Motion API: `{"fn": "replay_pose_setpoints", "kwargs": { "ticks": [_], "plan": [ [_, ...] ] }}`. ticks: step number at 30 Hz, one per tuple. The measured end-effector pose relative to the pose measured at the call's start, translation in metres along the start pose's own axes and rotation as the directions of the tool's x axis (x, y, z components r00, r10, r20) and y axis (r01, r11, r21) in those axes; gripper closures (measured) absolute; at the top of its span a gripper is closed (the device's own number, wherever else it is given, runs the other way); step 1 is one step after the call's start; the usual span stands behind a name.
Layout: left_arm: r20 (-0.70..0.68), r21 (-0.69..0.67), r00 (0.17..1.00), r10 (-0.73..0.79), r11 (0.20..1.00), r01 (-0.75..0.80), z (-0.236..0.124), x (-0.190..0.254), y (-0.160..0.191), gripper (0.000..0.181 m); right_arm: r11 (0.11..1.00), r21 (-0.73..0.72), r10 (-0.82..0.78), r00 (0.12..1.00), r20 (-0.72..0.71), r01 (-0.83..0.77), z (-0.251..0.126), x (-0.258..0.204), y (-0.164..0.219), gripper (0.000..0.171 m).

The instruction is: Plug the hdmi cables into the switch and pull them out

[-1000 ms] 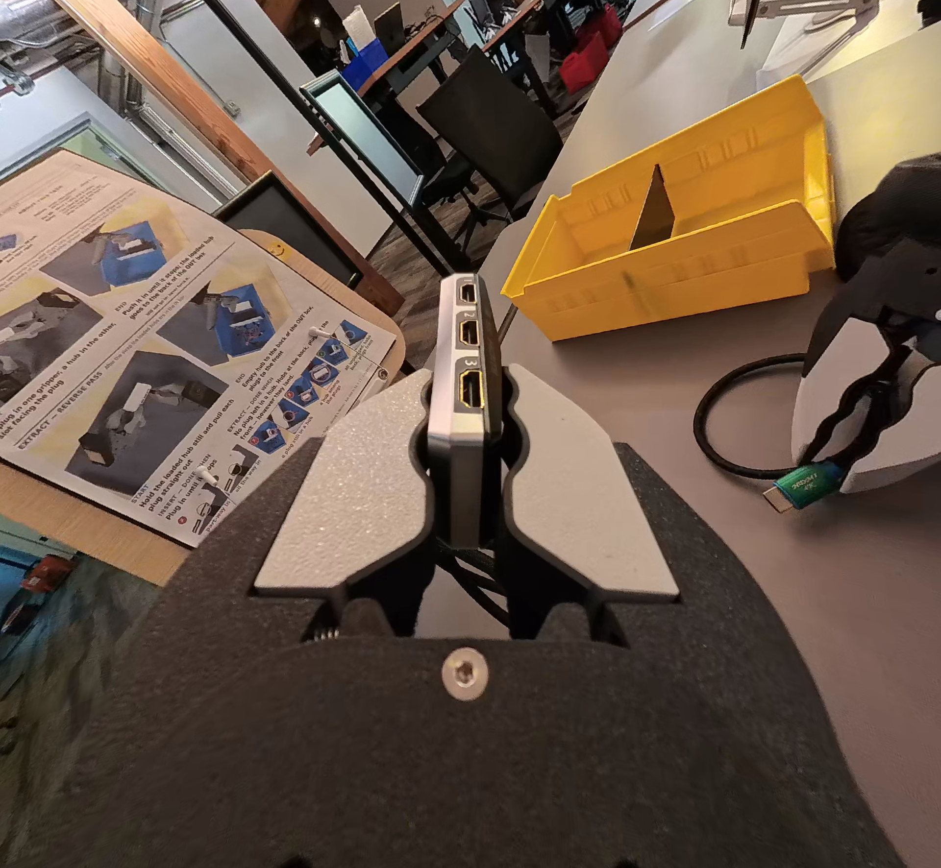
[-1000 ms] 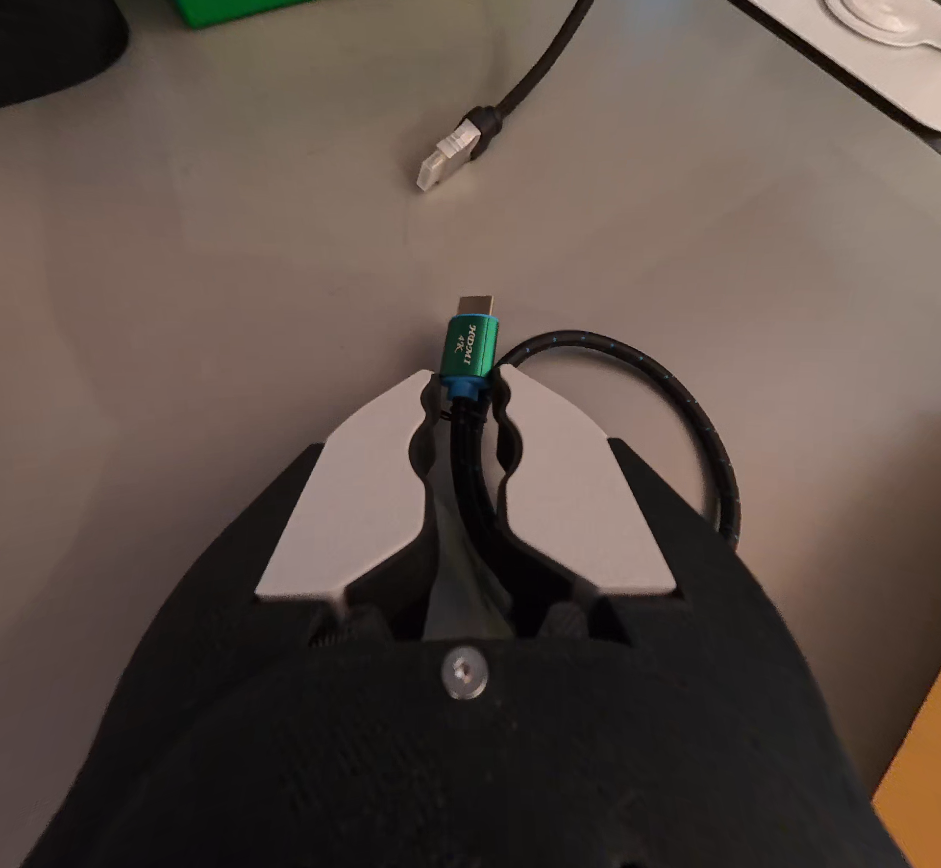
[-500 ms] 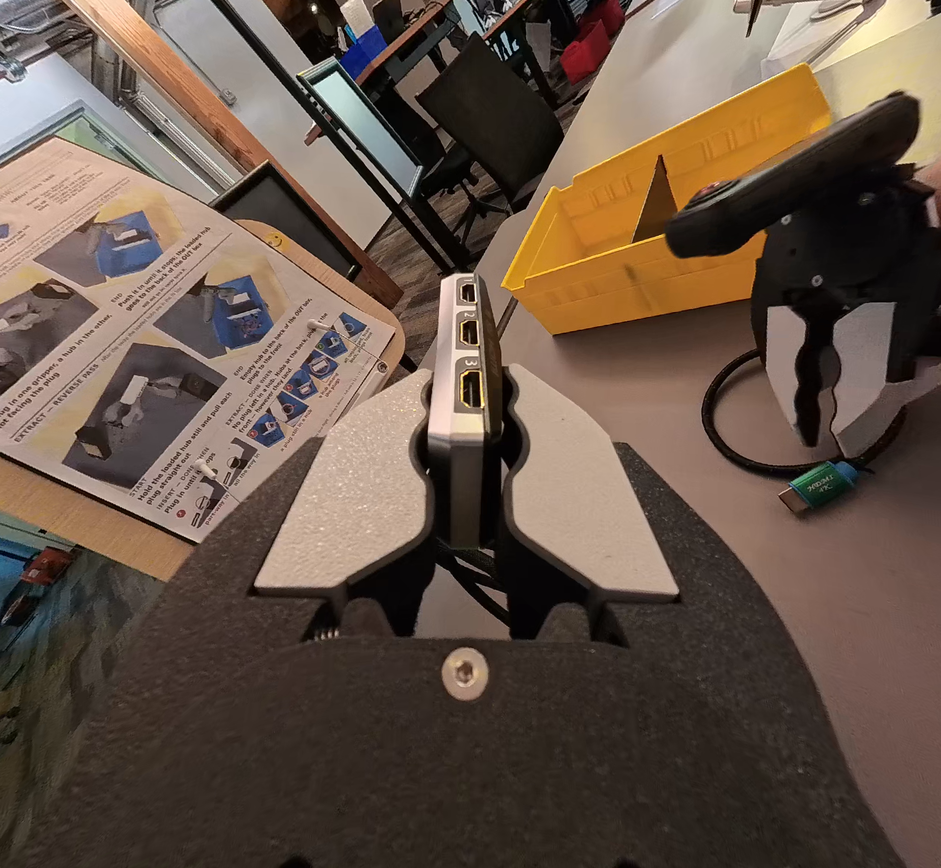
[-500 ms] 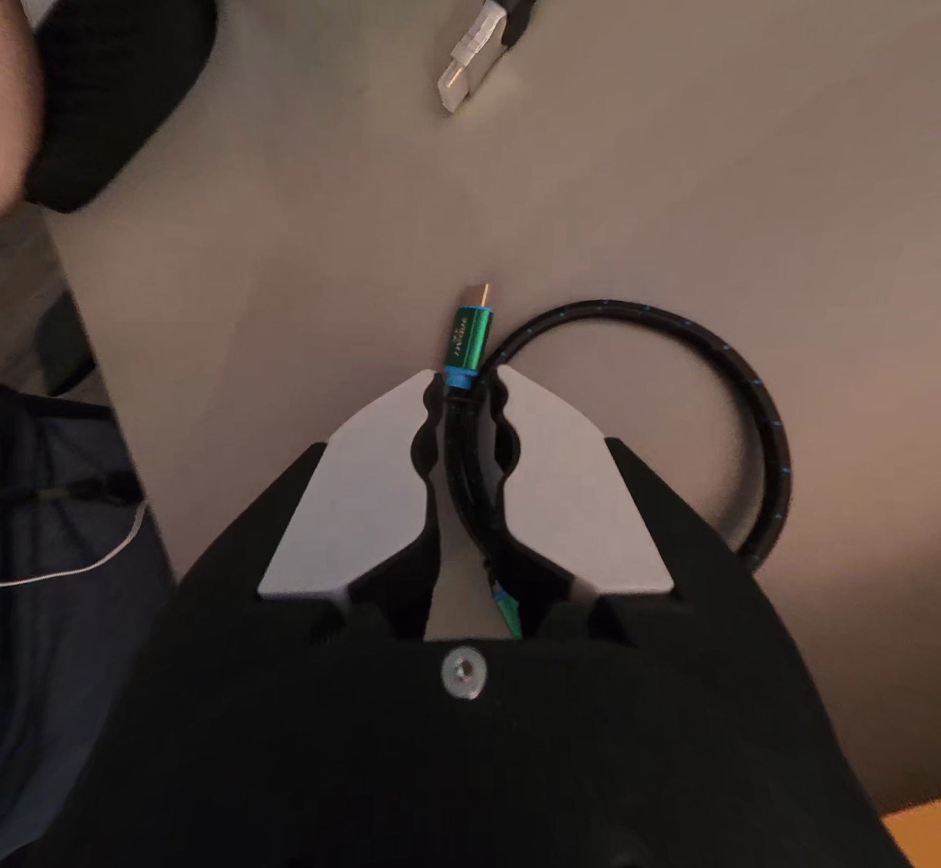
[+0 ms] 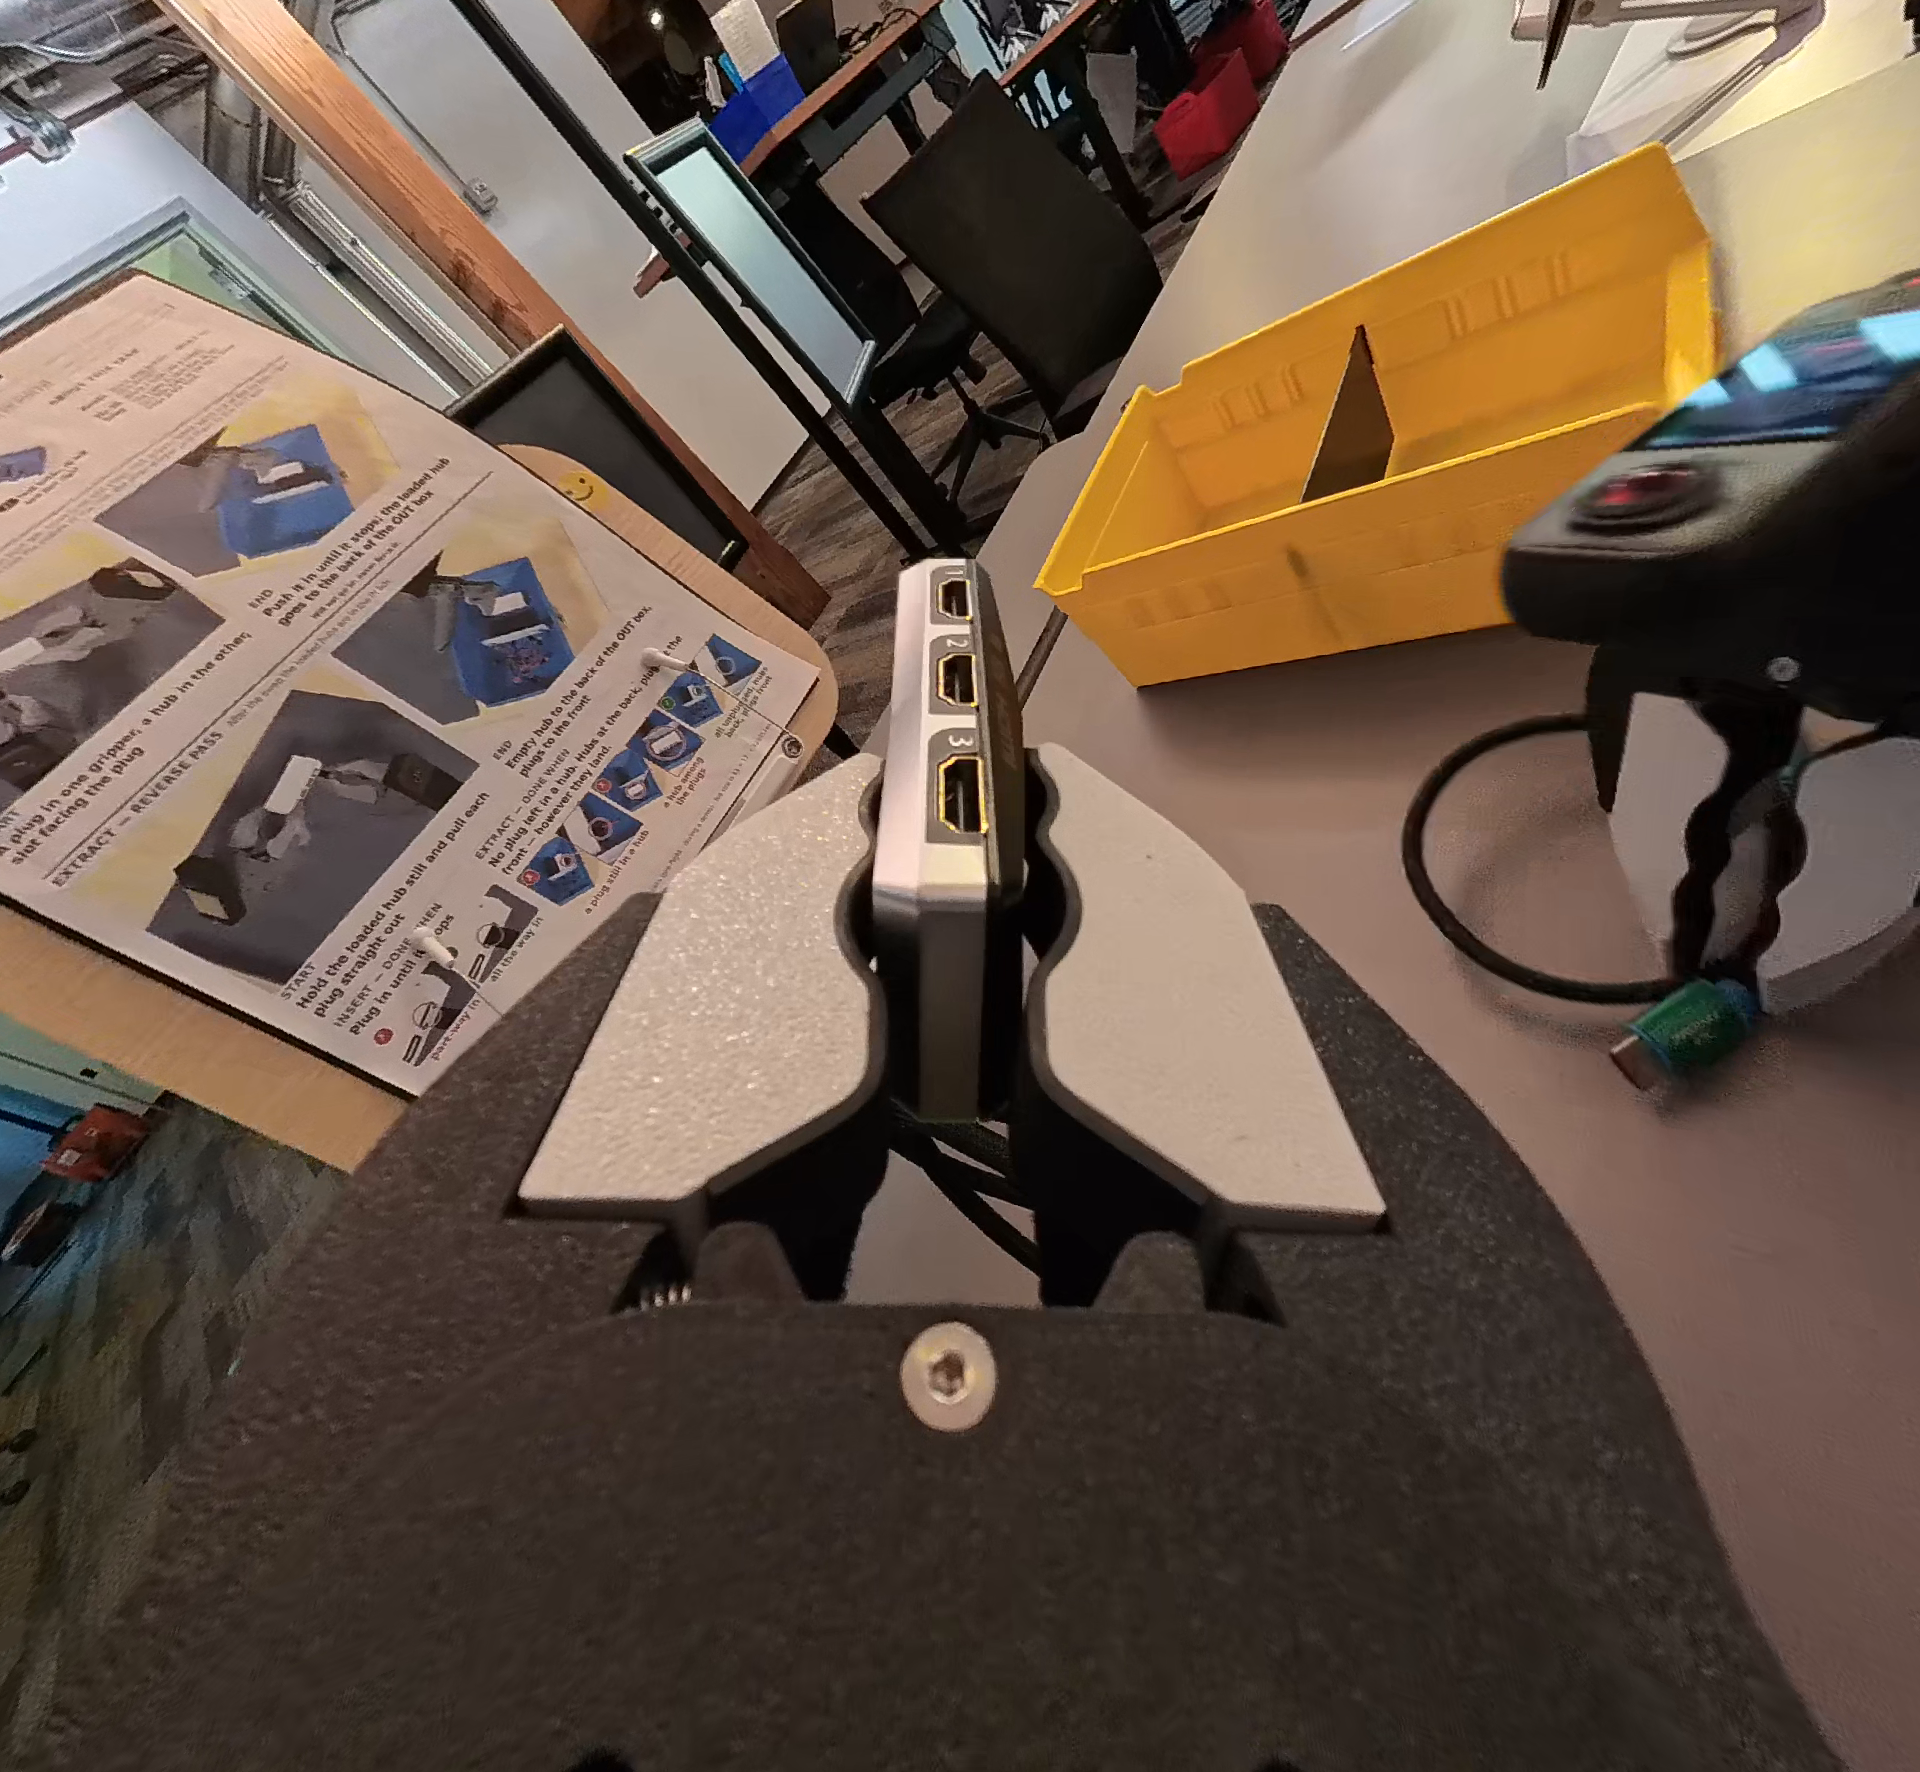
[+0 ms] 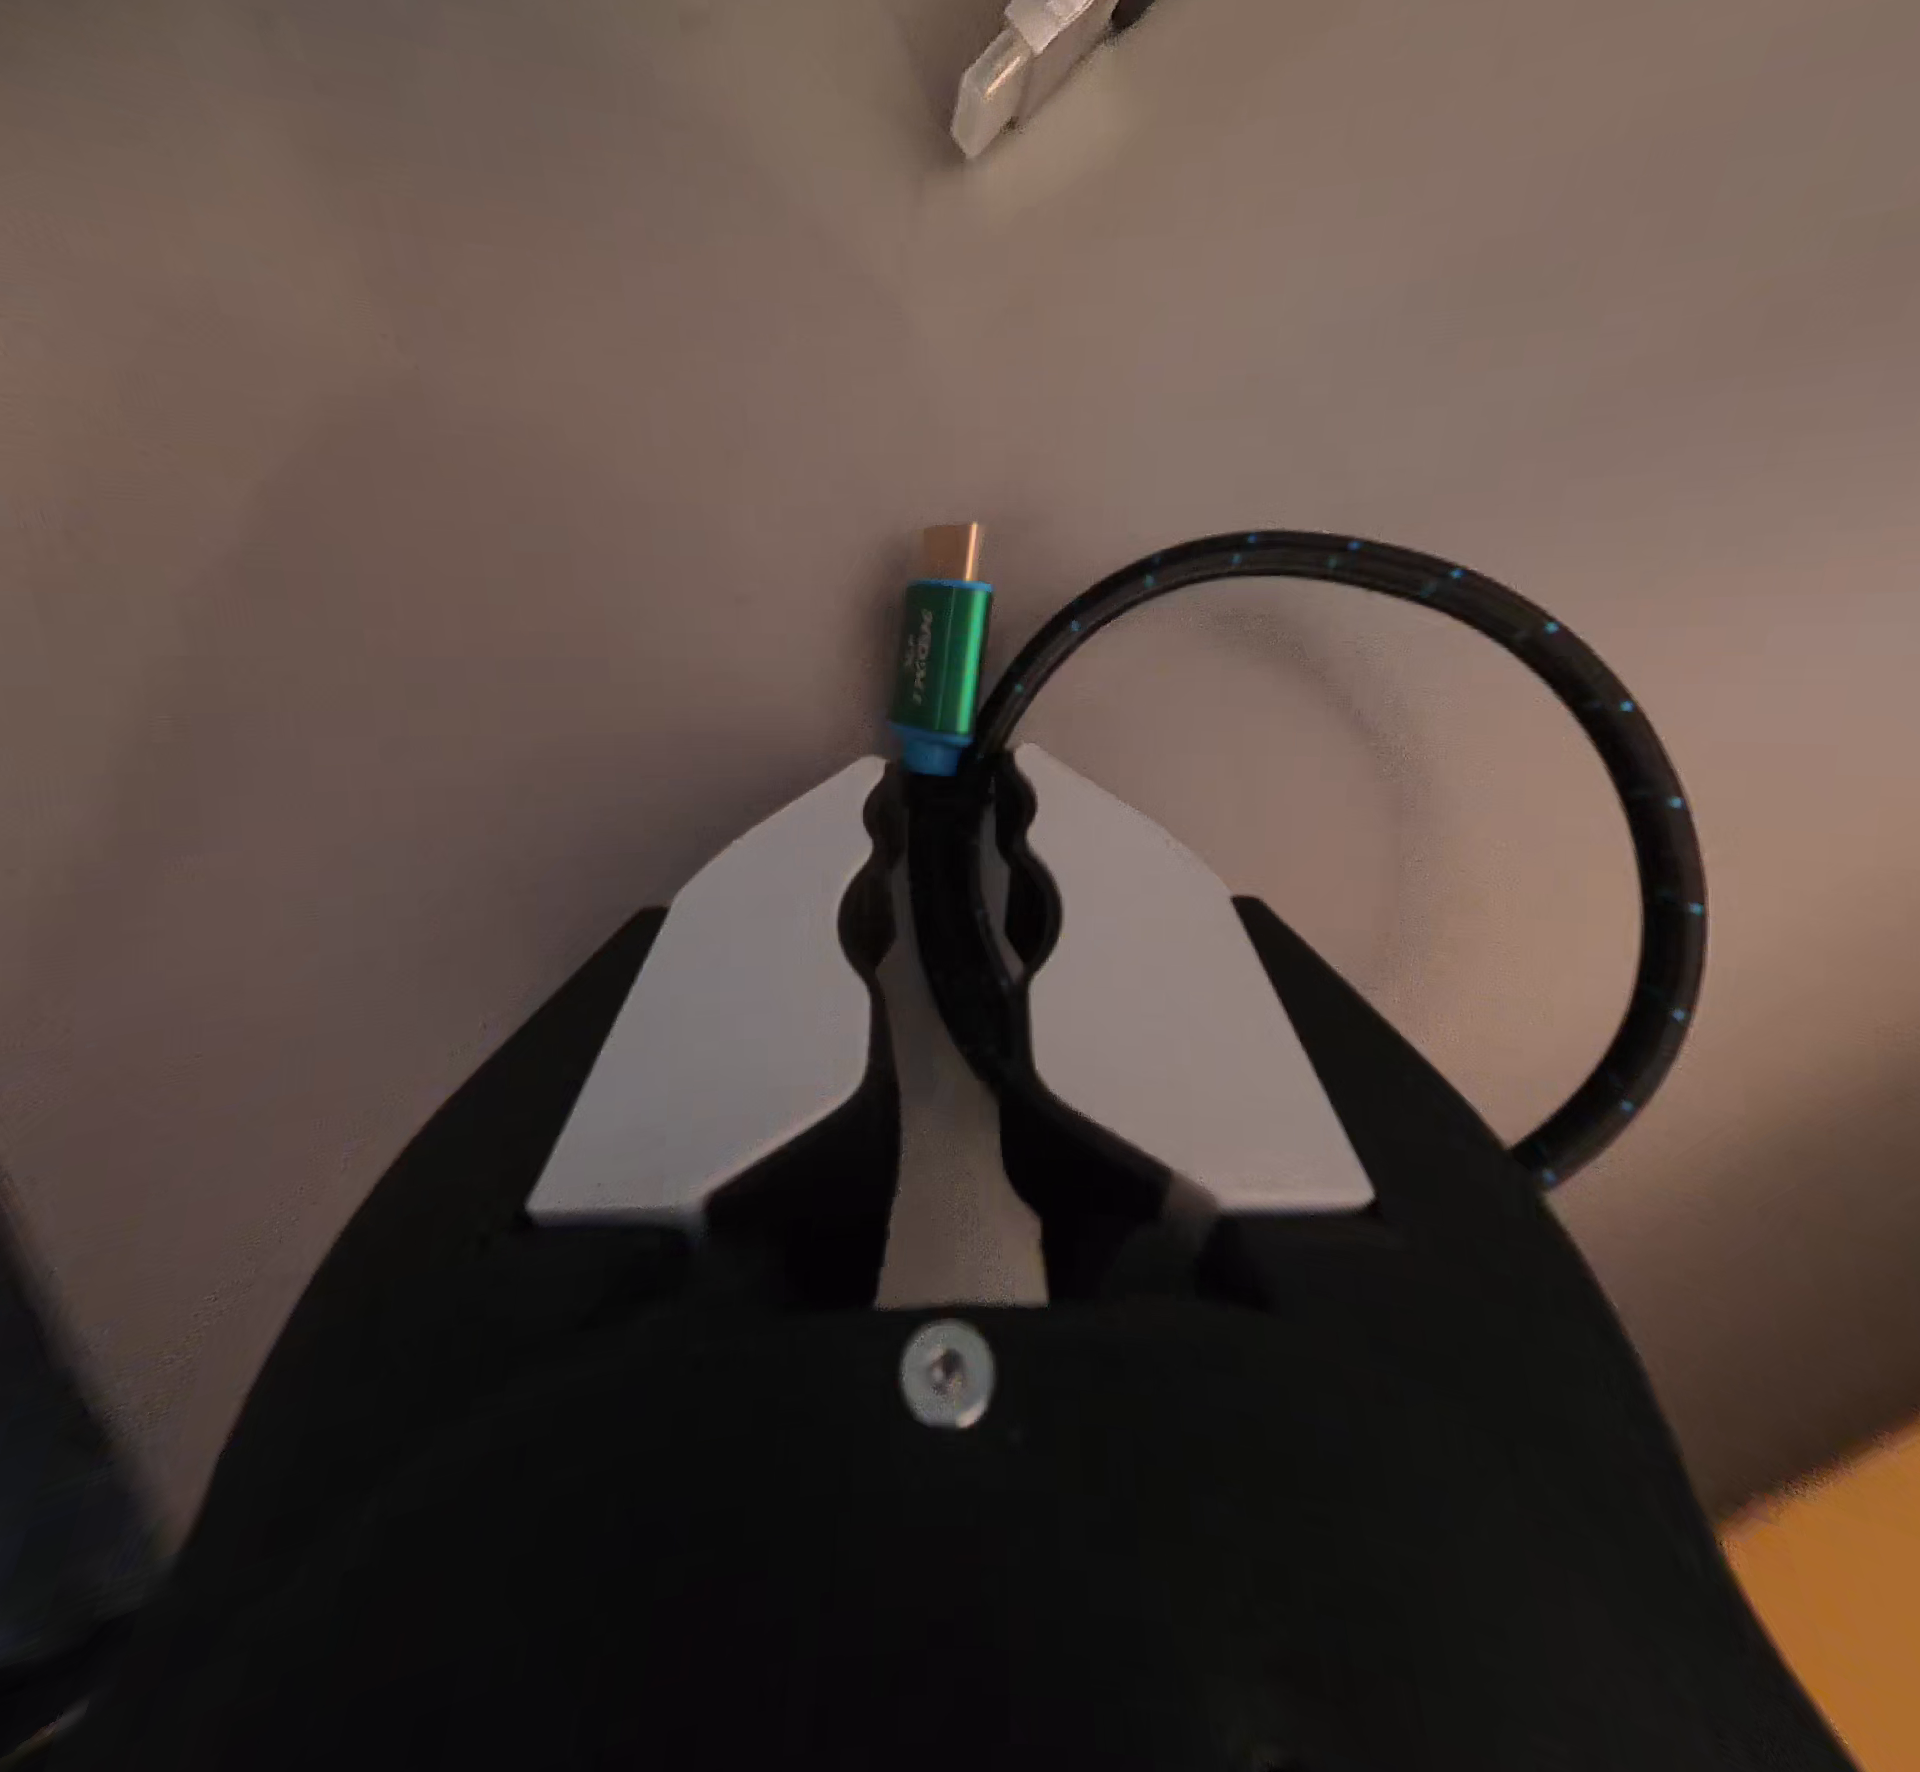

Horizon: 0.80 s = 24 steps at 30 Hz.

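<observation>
My left gripper [image 5: 951, 766] is shut on the grey HDMI switch [image 5: 935, 974] and holds it on edge above the table, its three empty ports facing me. My right gripper [image 6: 948, 754] is shut on a black braided HDMI cable [image 6: 1558, 683] just behind its green plug [image 6: 938, 673], which sticks out past the fingertips. In the left wrist view the right gripper [image 5: 1725, 984] points down at the grey table, well right of the switch, with the green plug [image 5: 1688, 1036] at its tip. The cable loops [image 5: 1434, 870] beside it.
A second cable with a silver plug [image 6: 1039, 49] lies on the table beyond the green plug. A yellow bin [image 5: 1351, 559] stands behind the switch. A printed instruction sheet [image 5: 312, 683] lies on a wooden board at the left. Office desks and chairs stand farther back. My hands' fingertips stand some 25 cm from each other.
The right gripper has tilted to point down at the table and turned, with the green plug rolling onto its edge in its grip. The left gripper and switch have stayed still.
</observation>
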<state>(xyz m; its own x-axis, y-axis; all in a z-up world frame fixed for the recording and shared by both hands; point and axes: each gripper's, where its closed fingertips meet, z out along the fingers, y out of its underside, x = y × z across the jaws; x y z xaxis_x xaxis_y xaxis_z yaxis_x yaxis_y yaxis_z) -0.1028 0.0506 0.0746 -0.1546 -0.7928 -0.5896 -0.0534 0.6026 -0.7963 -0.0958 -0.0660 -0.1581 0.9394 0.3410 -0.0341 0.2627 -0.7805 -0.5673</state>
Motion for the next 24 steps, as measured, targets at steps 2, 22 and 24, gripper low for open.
{"fn": "replay_pose_setpoints", "kwargs": {
  "ticks": [2, 22, 24],
  "plan": [
    [0.006, 0.002, 1.000, -0.006, 1.000, 0.006, -0.001, -0.002, 0.000, 0.159, 0.988, -0.053, -0.152, 0.958, -0.243, 0.143, -0.005, 0.021, 0.000, 0.155],
    [0.027, -0.001, 0.999, -0.044, 0.999, 0.044, -0.005, -0.013, 0.004, 0.159, 0.901, -0.007, -0.381, 0.784, -0.491, 0.433, 0.000, 0.043, -0.015, 0.148],
    [0.027, -0.001, 0.999, -0.045, 0.999, 0.045, -0.005, -0.013, 0.005, 0.159, 0.878, 0.044, -0.401, 0.784, -0.474, 0.476, 0.002, 0.042, -0.020, 0.145]
  ]
}}
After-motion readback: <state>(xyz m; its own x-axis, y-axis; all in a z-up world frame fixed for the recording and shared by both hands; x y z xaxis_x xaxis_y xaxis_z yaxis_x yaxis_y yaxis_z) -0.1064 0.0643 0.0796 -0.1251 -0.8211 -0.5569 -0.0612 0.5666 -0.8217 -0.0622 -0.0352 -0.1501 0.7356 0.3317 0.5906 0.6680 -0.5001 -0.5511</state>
